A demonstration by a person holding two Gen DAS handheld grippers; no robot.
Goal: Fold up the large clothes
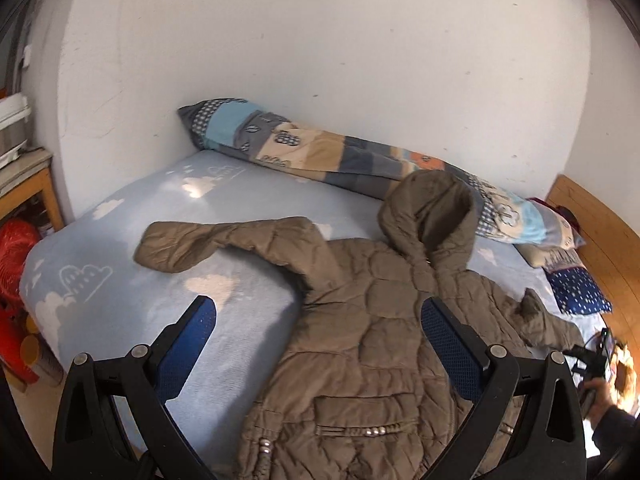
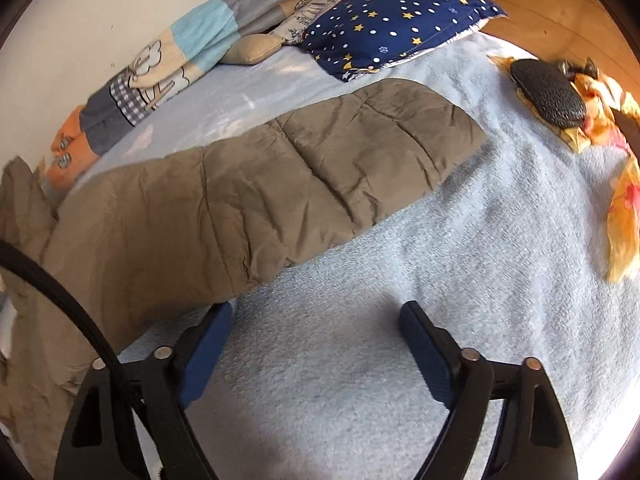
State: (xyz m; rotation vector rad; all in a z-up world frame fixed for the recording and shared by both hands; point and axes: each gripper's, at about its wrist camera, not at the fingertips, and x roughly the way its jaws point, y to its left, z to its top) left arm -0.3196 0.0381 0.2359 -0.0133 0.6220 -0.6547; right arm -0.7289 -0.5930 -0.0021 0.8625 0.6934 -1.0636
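A brown quilted hooded jacket [image 1: 372,332] lies spread on the light blue bed [image 1: 132,292], hood toward the wall, one sleeve stretched left. My left gripper [image 1: 318,312] is open and empty, held above the jacket's body. In the right wrist view the jacket's other sleeve [image 2: 288,168] lies stretched across the bed [image 2: 460,280]. My right gripper [image 2: 316,316] is open and empty, just in front of that sleeve's lower edge, its left finger [image 2: 208,344] close to the fabric.
A long patchwork bolster [image 1: 320,152] lies along the white wall. A navy star pillow [image 2: 396,28] sits by the wooden headboard [image 2: 540,0]. A black case [image 2: 548,88] rests on yellow-orange cloth at the right. A red object [image 1: 12,264] and wooden shelf stand left of the bed.
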